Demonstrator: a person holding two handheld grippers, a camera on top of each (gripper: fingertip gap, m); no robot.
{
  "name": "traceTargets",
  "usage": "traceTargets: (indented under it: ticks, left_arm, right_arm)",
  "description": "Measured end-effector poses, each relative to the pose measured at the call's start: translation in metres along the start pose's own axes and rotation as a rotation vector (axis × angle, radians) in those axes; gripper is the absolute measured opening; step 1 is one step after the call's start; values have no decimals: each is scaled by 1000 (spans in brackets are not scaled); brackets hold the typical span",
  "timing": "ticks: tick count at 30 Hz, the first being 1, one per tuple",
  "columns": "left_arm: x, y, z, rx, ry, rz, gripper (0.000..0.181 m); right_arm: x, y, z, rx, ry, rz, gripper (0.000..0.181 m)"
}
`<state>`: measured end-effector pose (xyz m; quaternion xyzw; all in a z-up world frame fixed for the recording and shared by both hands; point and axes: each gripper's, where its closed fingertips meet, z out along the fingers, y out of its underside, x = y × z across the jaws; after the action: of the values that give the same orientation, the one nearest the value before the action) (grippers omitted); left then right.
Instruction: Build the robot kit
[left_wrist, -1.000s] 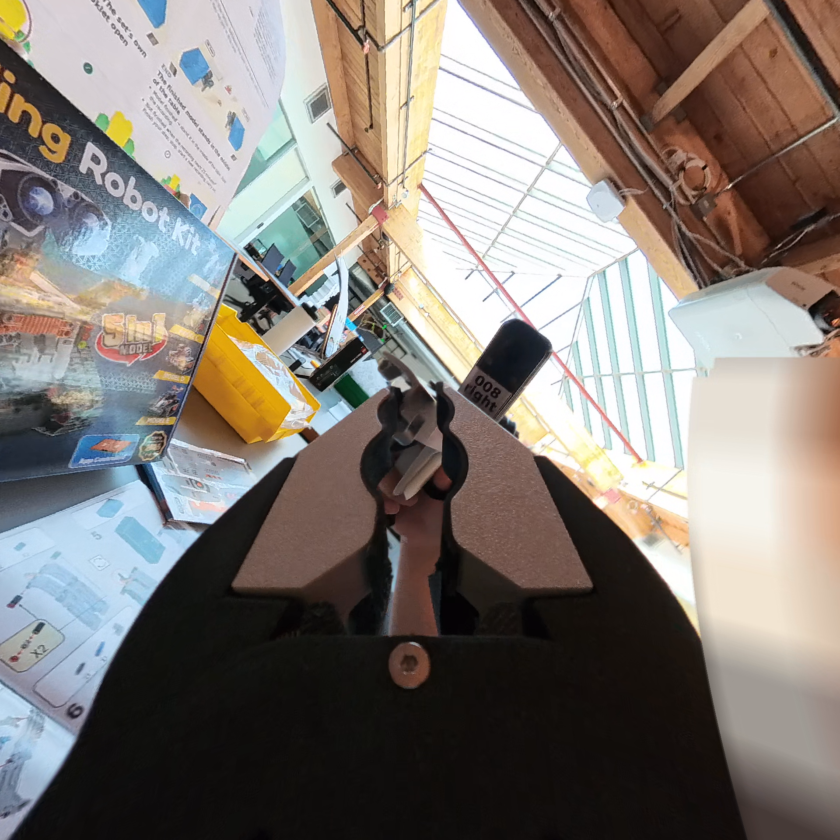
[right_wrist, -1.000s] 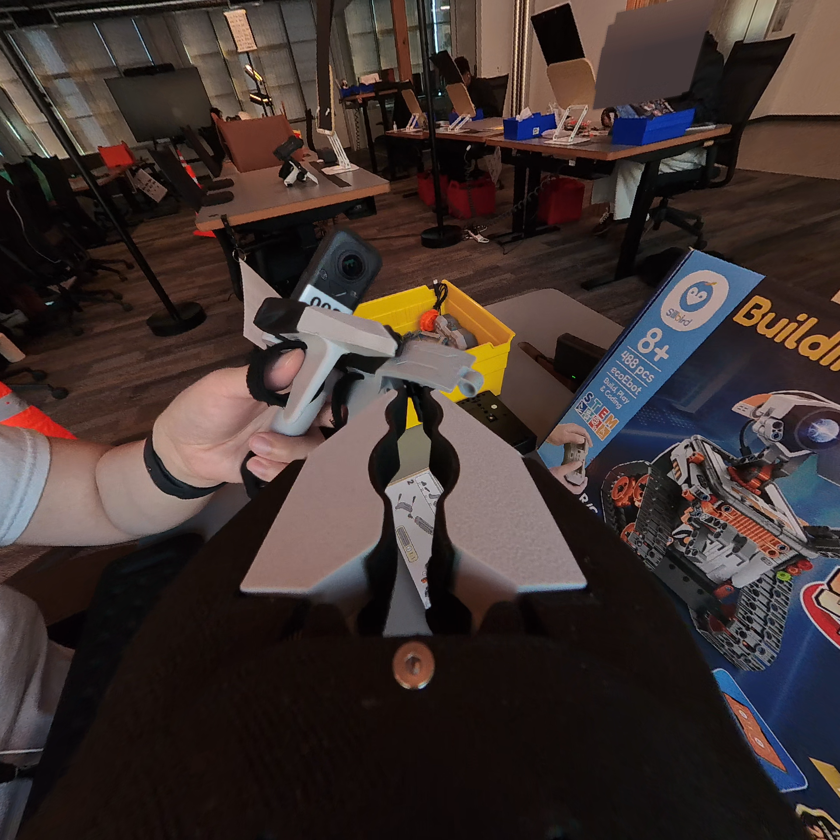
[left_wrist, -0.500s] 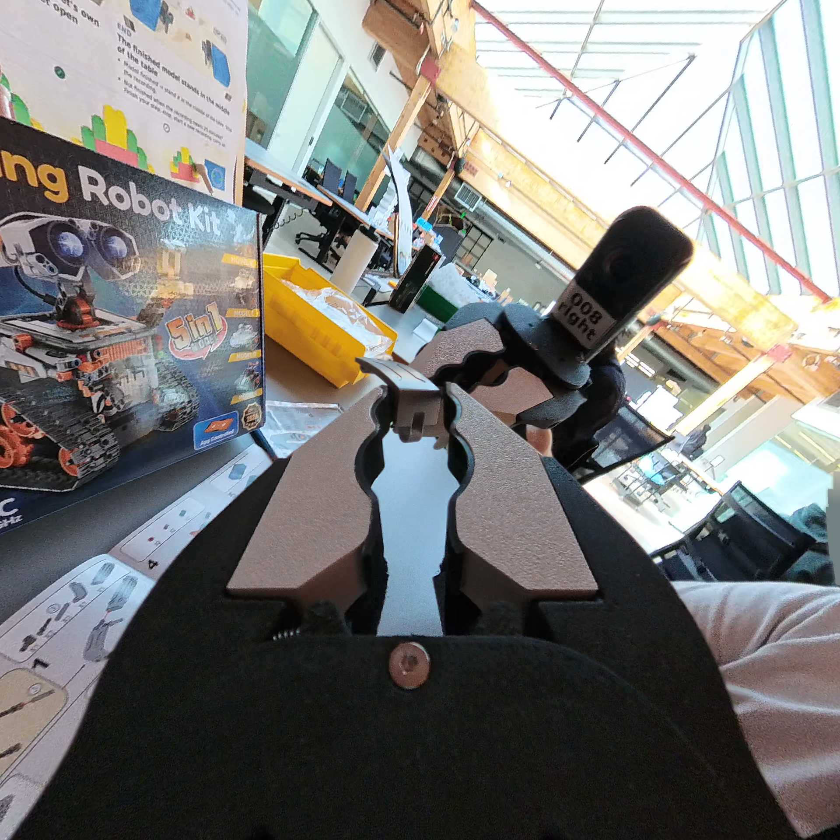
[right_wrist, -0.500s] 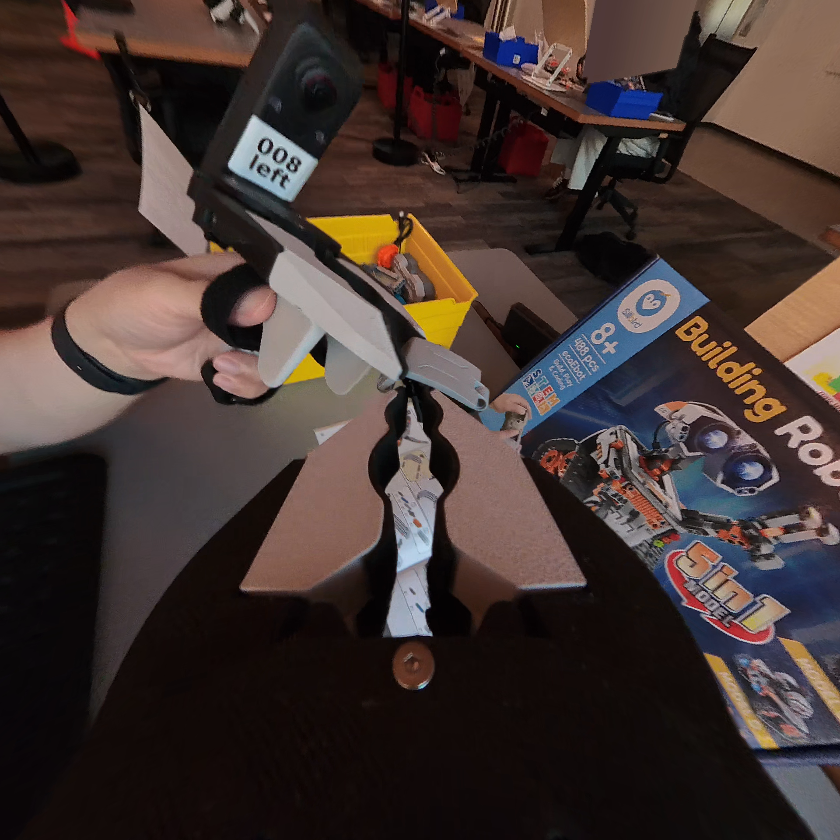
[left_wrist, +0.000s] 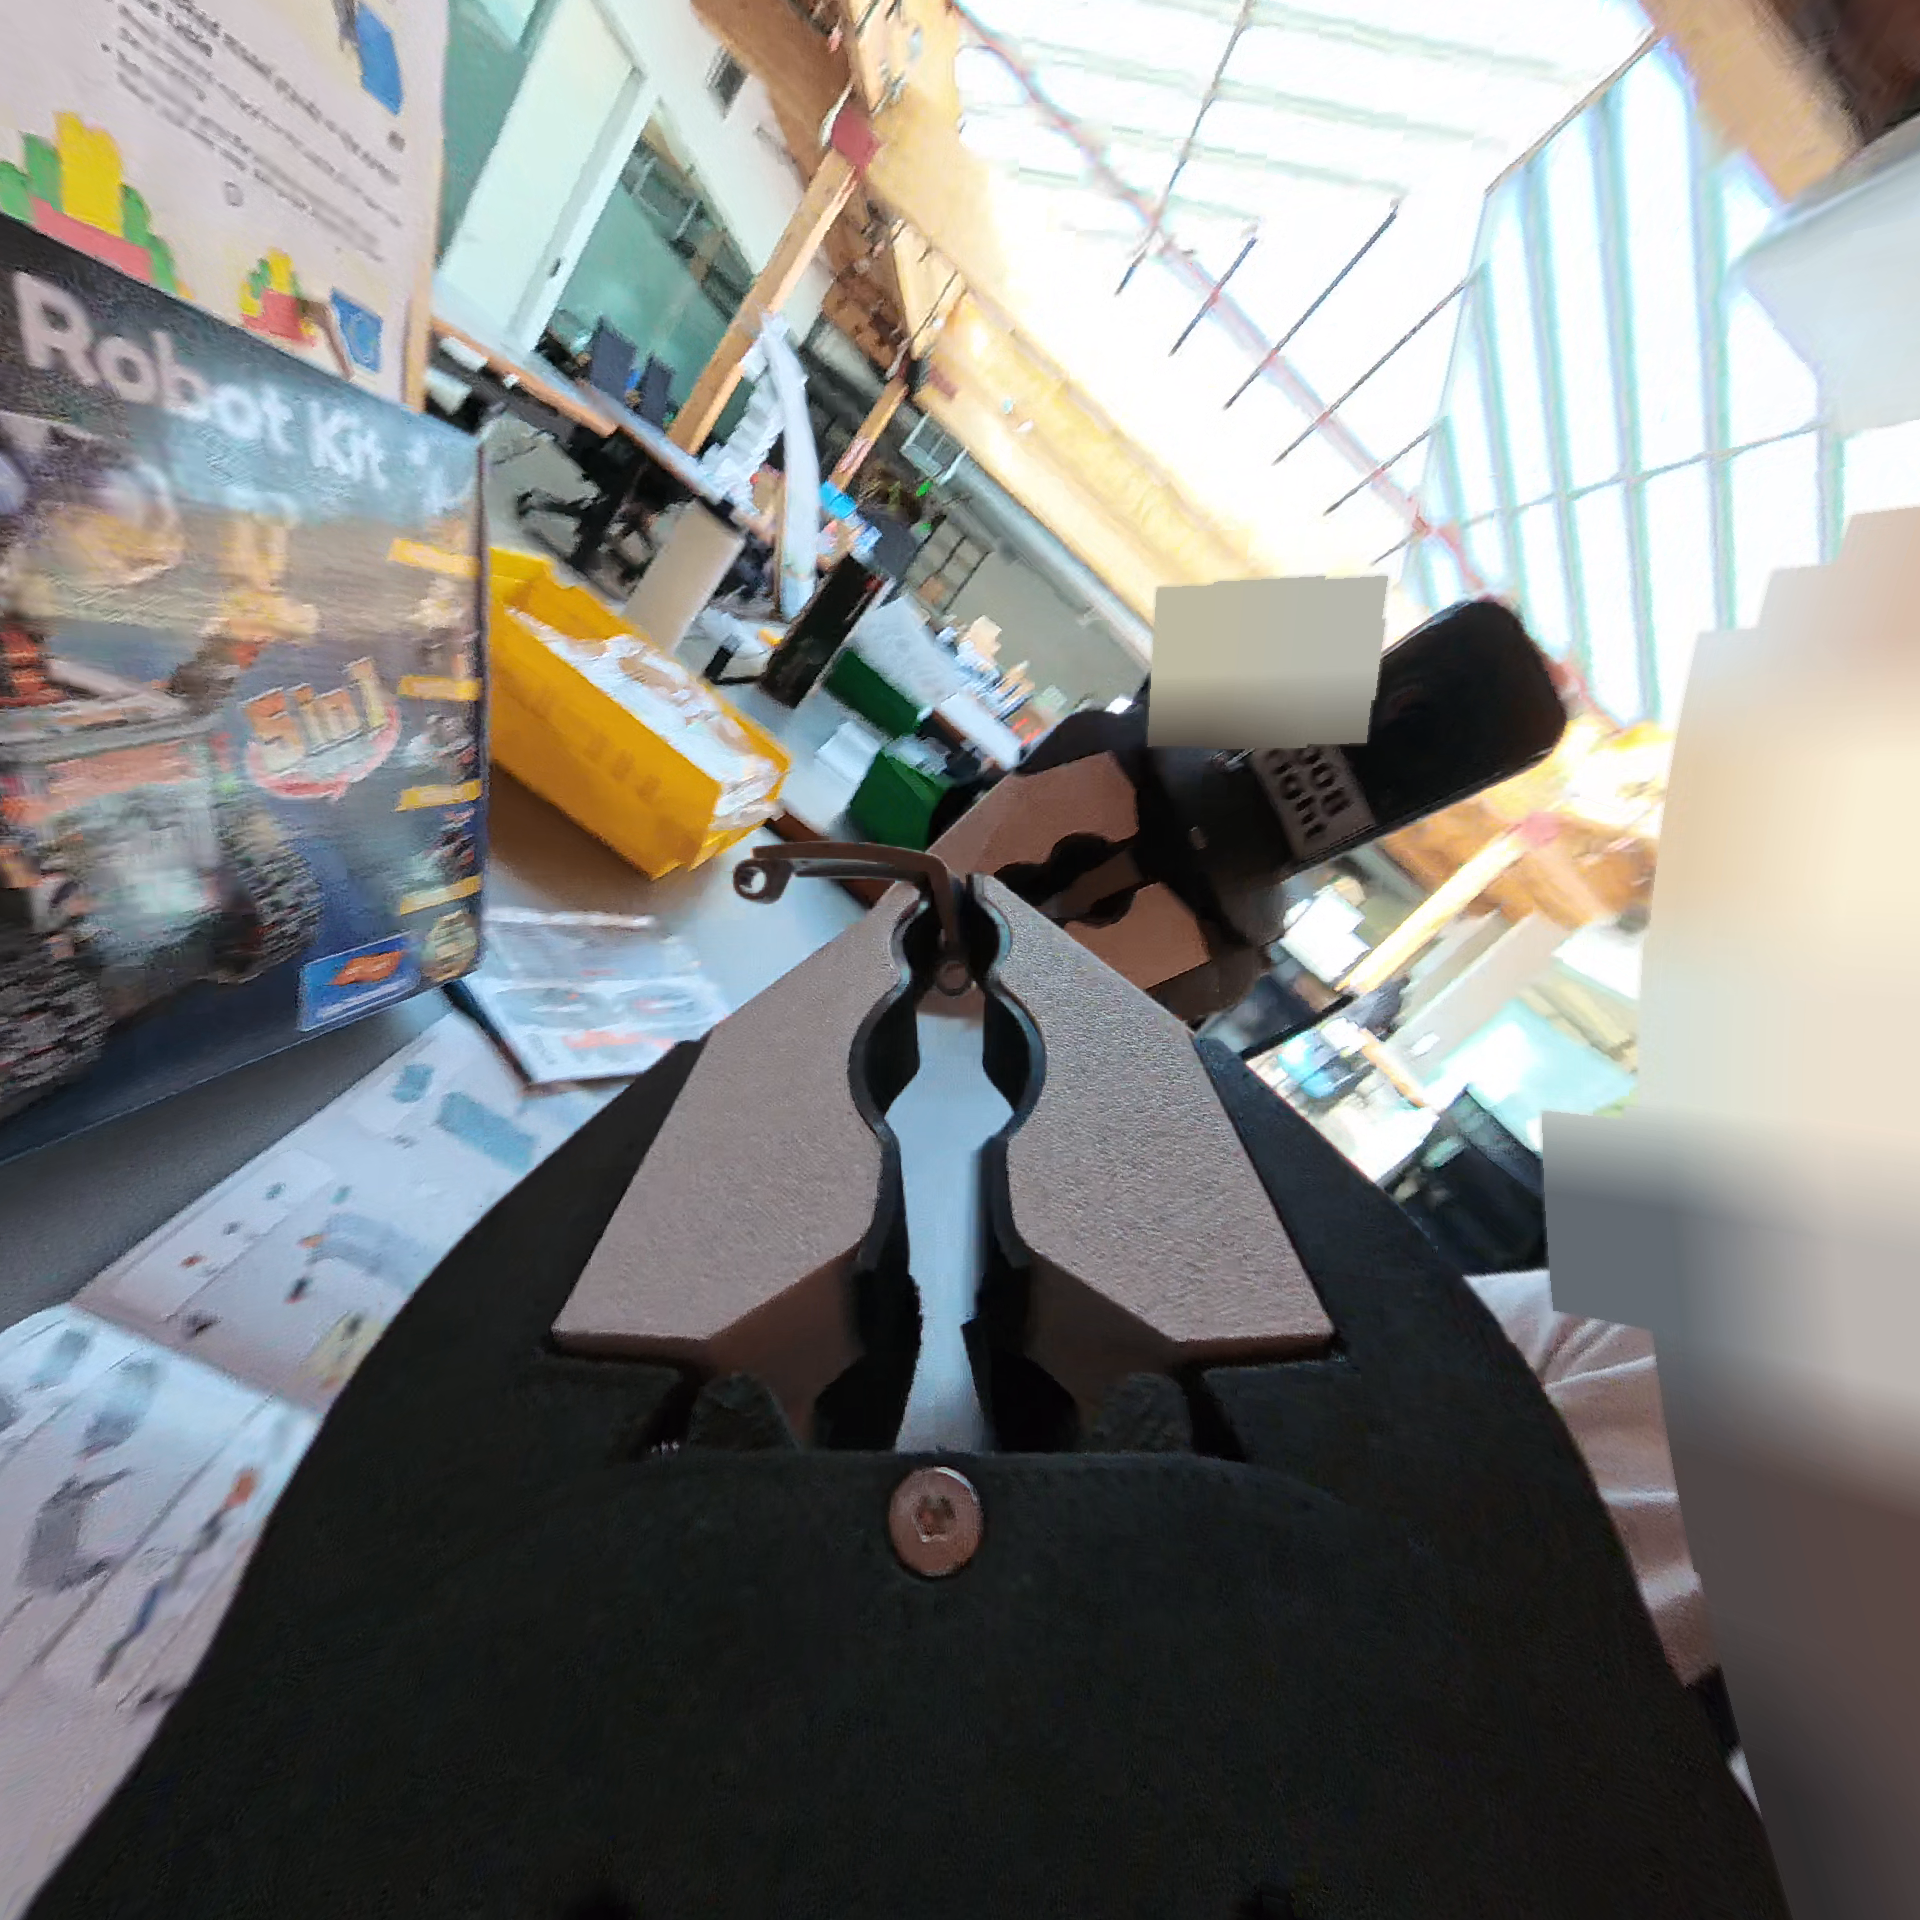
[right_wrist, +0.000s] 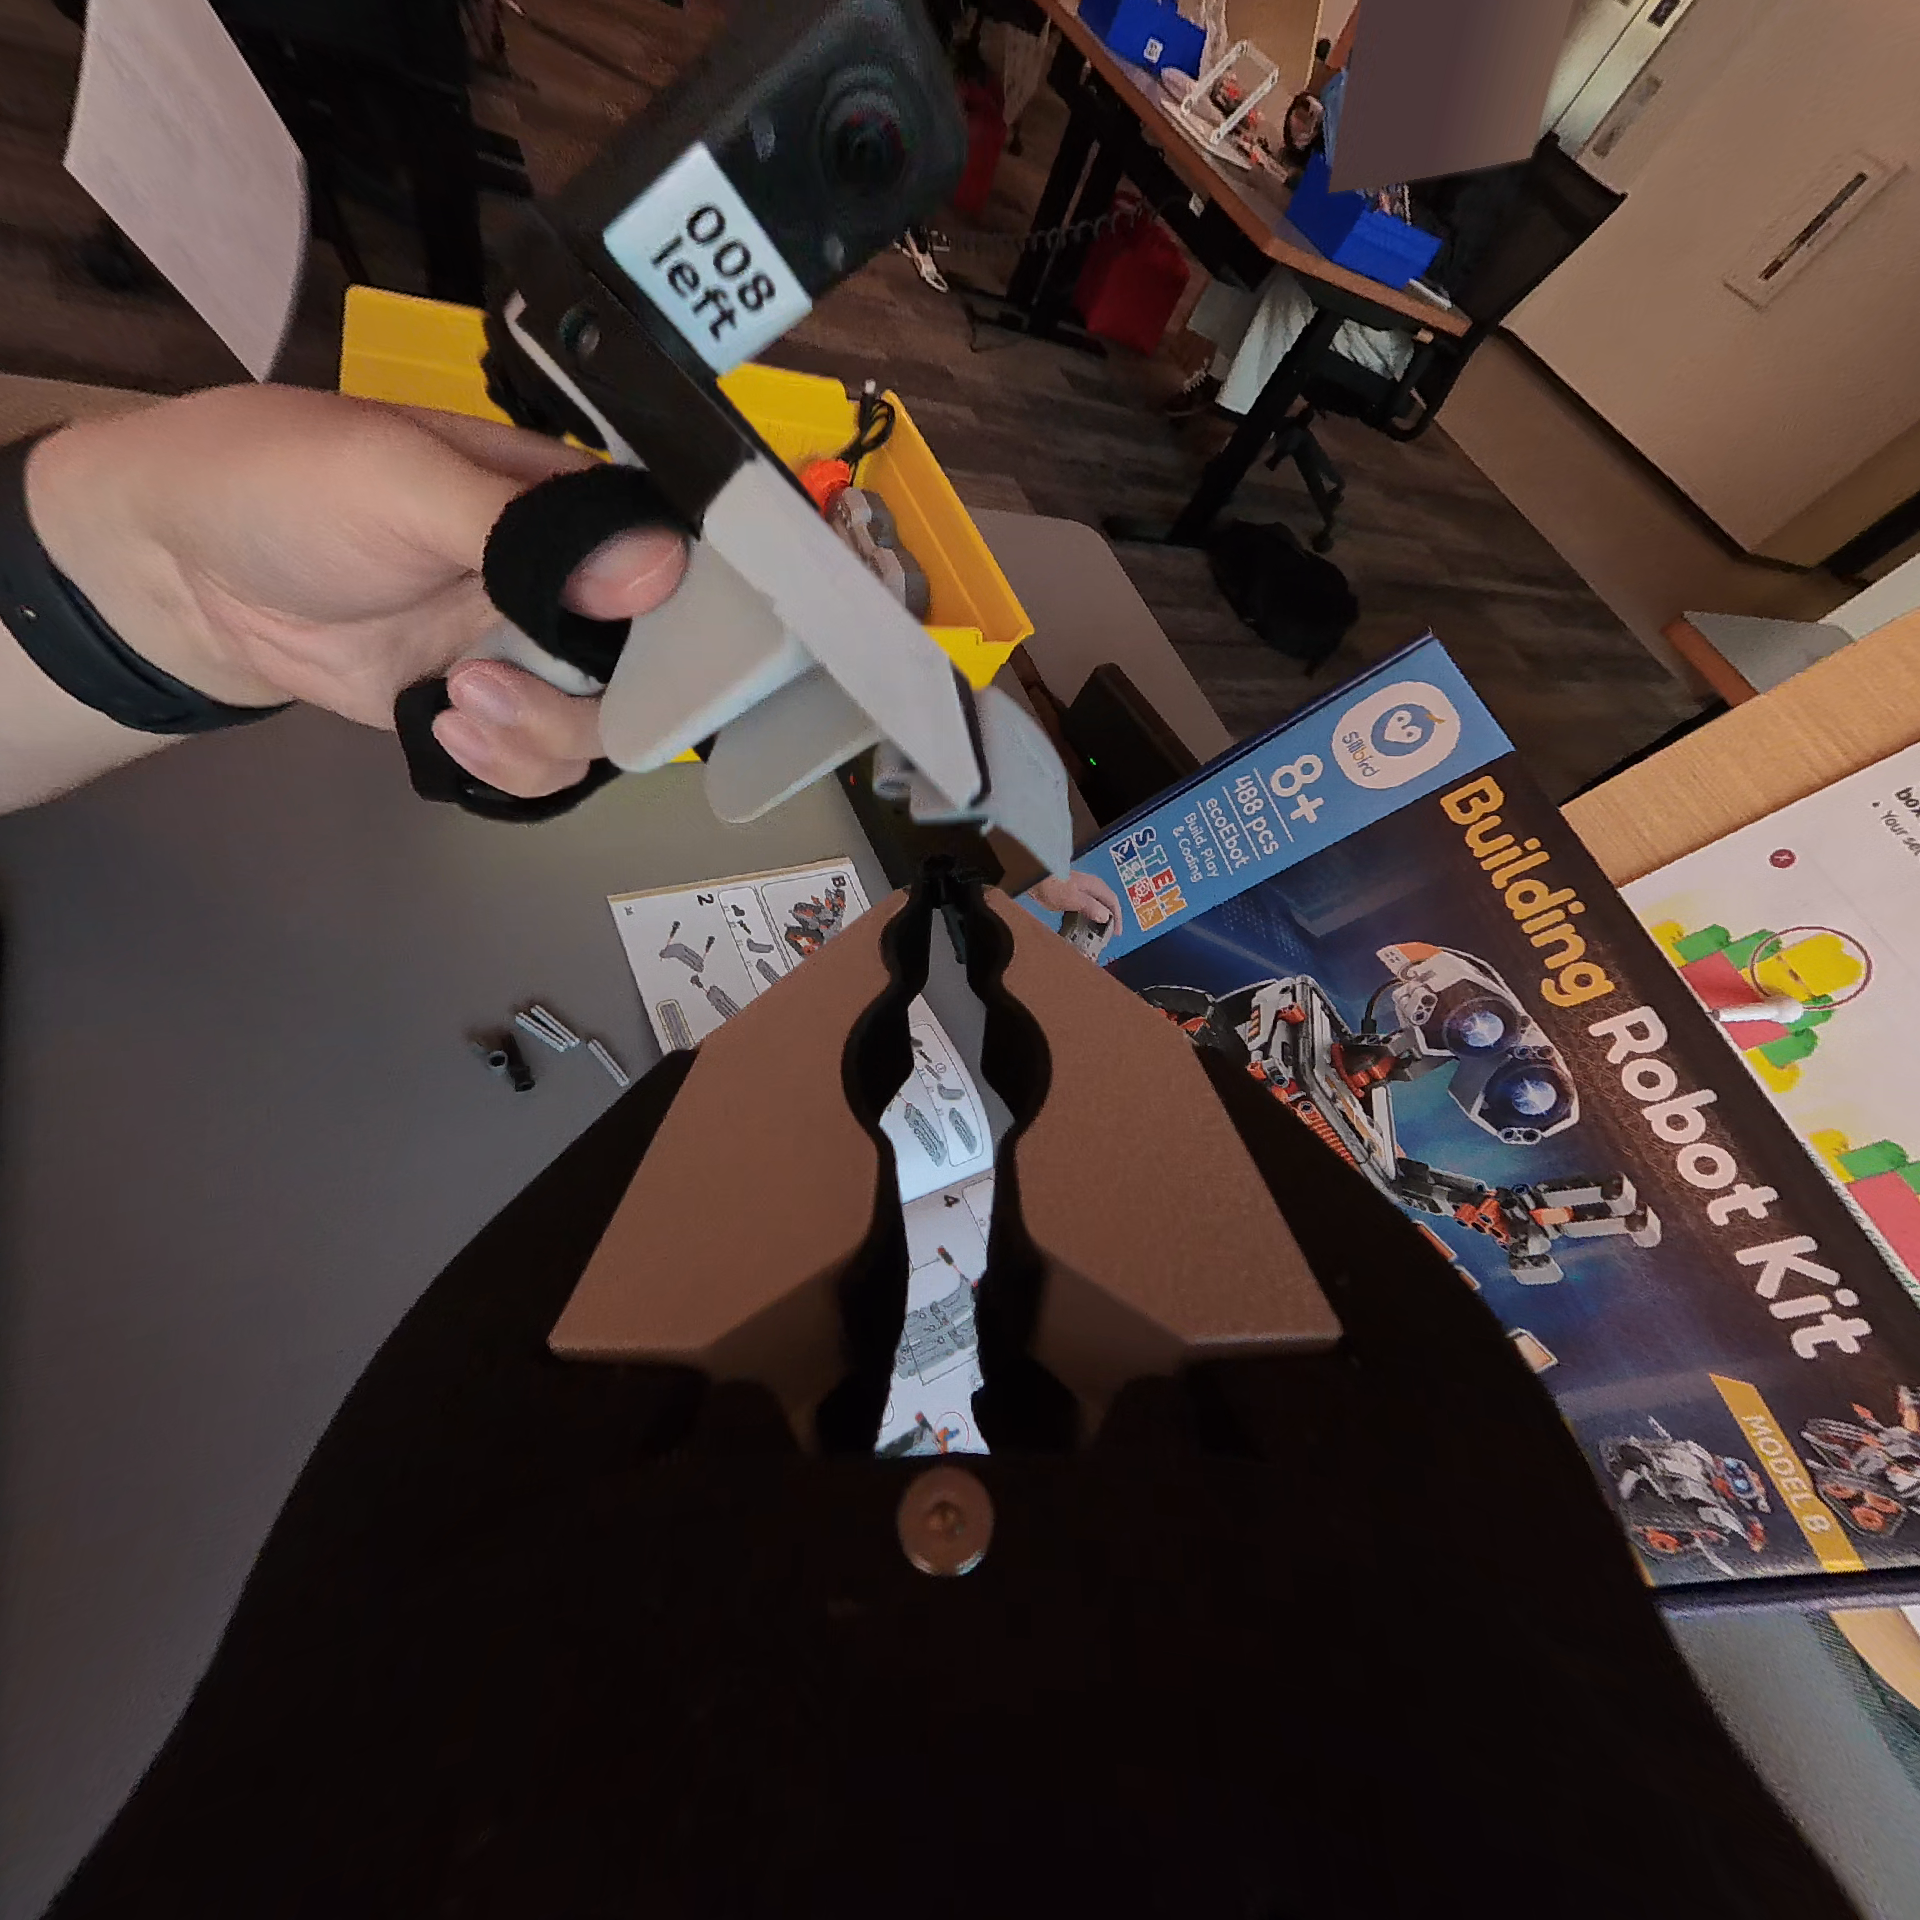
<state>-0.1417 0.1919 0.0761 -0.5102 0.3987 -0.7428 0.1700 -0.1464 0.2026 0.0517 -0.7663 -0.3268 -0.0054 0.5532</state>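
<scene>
Far left: loose pins (right_wrist: 551, 1039) on grey table (right_wrist: 260, 1143), instruction sheet (right_wrist: 717, 945) beside. Centre, mid-air: left gripper (right_wrist: 966, 800) clamped on grey bent beam (right_wrist: 1023, 769); right gripper (right_wrist: 948, 914) pinched on small black peg (right_wrist: 951, 899), just under beam. Right: kit box (right_wrist: 1455, 1039).

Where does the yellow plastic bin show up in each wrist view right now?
Left wrist view: the yellow plastic bin sits left of centre, just right of the dark blue robot kit box.
Right wrist view: upper left, partly hidden behind the left gripper.
Shared landmark: the robot kit box.
</scene>
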Motion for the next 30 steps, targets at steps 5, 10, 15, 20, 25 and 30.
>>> traceTargets:
  ticks: [5, 10, 15, 20, 25, 30]
  left_arm:
    - [16, -34, -16, 279, 274, -227, 1]
    - [38, -56, -35, 529, 572, -447, 3]
    - [61, -50, -31, 566, 739, -555, 2]
    - [71, -44, -28, 590, 825, -647, 2]
    - [81, -38, -26, 608, 869, -688, 2]
    - [86, -37, -26, 622, 888, -703, 2]
  right_arm:
    - [7, -34, -20, 269, -42, 123, 4]
    - [-4, -92, -54, 854, -249, 362, 4]
    - [-22, -101, -53, 959, -285, 344, 5]
    - [-26, -105, -58, 953, -210, 252, 5]
    - [-32, -107, -58, 942, -132, 160, 4]
    - [-36, -109, -59, 942, -109, 131, 4]
